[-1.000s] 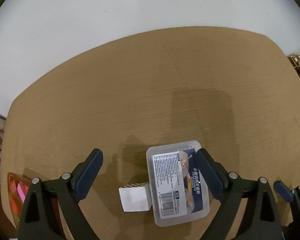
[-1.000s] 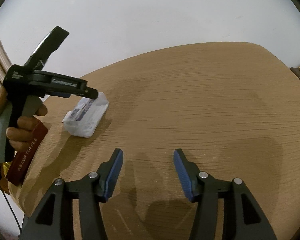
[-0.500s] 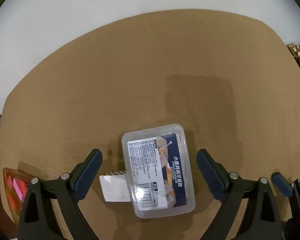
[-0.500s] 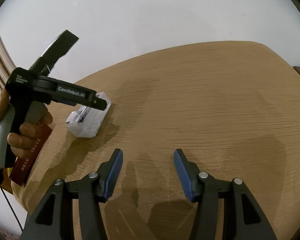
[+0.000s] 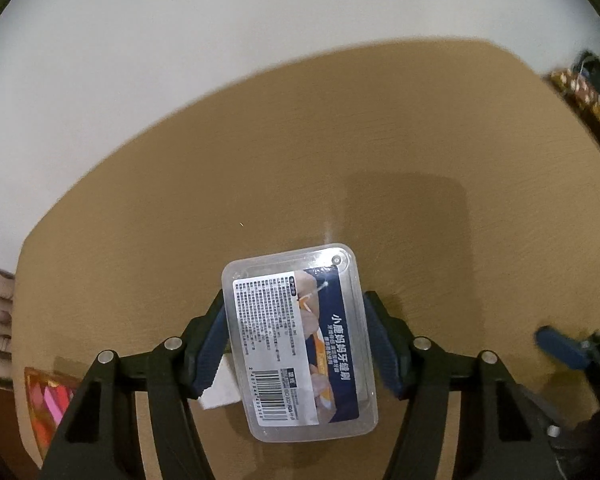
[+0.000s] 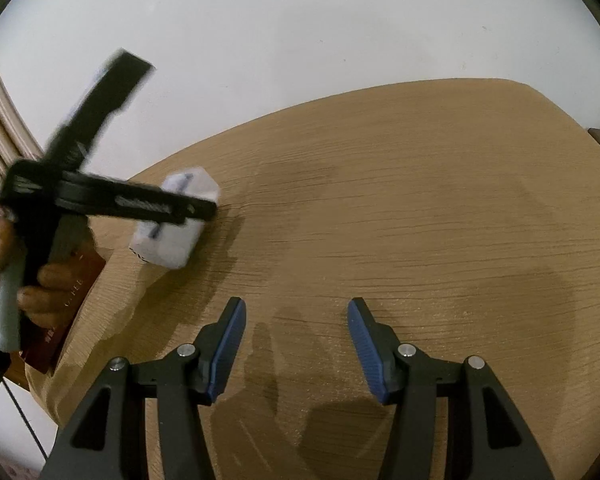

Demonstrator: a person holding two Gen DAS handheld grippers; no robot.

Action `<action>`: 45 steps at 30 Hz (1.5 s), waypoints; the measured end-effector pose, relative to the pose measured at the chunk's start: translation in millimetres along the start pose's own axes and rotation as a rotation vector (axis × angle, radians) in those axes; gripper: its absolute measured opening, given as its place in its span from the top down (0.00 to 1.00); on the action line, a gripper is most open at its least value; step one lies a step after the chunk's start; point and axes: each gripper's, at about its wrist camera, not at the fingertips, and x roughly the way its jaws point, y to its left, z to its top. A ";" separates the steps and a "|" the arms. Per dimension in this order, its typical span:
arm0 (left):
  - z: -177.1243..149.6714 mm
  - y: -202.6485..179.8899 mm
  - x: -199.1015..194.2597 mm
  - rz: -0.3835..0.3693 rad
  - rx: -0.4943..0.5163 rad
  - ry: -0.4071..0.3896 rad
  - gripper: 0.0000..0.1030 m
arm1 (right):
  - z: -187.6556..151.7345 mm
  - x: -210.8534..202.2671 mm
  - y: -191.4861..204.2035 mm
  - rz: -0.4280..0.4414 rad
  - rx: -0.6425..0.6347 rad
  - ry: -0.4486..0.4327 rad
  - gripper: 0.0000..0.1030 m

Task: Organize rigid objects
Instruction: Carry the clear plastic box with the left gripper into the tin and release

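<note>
The box (image 5: 300, 340) is a clear plastic case with rounded corners and a flat lid. On the lid is a label: the left part is white with small print and a barcode, the right part is dark blue with white Chinese characters. It lies flat on the brown tabletop (image 5: 260, 160), in the lower centre of the left wrist view, slightly turned.

The left gripper (image 5: 296, 344) has the box between its fingers (image 5: 210, 344). The jaws have just been closing, and now both blue pads touch the long sides of the box, one left and one right. A small white block (image 5: 220, 388) lies just beside the box, half hidden under the left finger.

In the right wrist view the same box (image 6: 176, 220) is in the left middle of the frame, partly behind the blurred left gripper, which a hand (image 6: 40, 284) holds. The right gripper (image 6: 296, 344) is half wide and holds nothing; only bare tabletop is between its fingers.
</note>
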 end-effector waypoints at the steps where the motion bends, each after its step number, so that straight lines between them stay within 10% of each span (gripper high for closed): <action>1: -1.8 2.6 -9.6 -0.009 -0.014 -0.018 0.42 | 0.2 0.3 -0.1 -0.001 0.000 0.001 0.47; 9: -50.9 64.4 -71.3 0.004 -0.163 -0.061 0.42 | 2.0 3.0 4.4 -0.011 -0.005 0.005 0.47; 23: -191.0 239.0 -119.1 0.171 -0.307 0.104 0.42 | -1.3 18.6 21.1 -0.051 -0.040 0.015 0.47; 34: -195.4 244.9 -89.3 0.076 -0.212 0.119 0.44 | -1.6 31.4 36.0 -0.115 -0.098 0.028 0.47; 45: -187.6 279.1 -50.9 0.137 -0.283 0.155 0.44 | -1.1 42.4 44.6 -0.131 -0.128 0.038 0.44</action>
